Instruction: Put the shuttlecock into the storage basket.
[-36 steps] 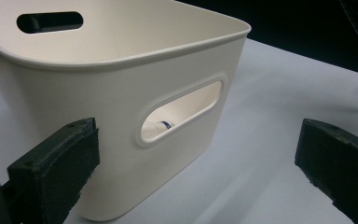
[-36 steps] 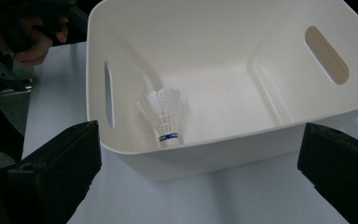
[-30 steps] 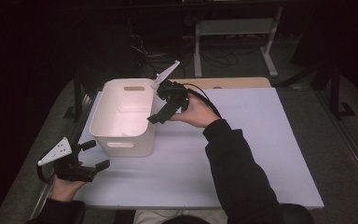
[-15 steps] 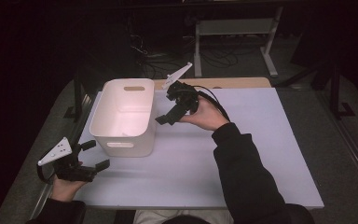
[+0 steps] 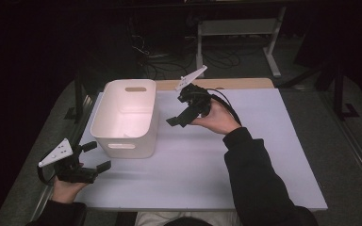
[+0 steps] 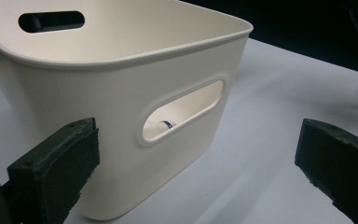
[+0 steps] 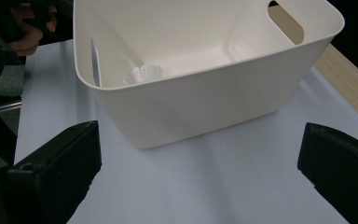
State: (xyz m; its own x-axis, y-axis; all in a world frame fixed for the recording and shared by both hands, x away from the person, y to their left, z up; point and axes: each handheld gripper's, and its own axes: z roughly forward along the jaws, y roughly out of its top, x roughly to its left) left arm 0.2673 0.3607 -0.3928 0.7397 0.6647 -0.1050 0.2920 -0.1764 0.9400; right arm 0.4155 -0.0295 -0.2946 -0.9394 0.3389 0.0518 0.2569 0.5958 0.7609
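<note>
Our right gripper [image 5: 181,118] hangs above the table [image 5: 264,155] with its jaws spread wide and nothing between them, just off the 3 o'clock side of the white plastic bin [image 5: 125,117]; our left gripper [image 5: 94,155], likewise spread and empty, rests low at the bin's 7 o'clock corner, near but apart from it. The bin stands upright on the pale table surface, left of centre, with a slotted handle [image 6: 184,112] cut into the short wall that faces us and a second slot [image 5: 135,89] in the far wall at 12 o'clock. Through the near slot, and over the rim in the right gripper view, we glimpse a small white object [image 7: 144,73] lying on the bin floor; what it is we cannot tell. We judge the bin light, stiff and thin-walled, with smooth sides likely to slip under a bare squeeze. The surest hold looks to be the rolled rim [image 7: 205,63] or the edge of a handle slot, one jaw inside and one outside.
</note>
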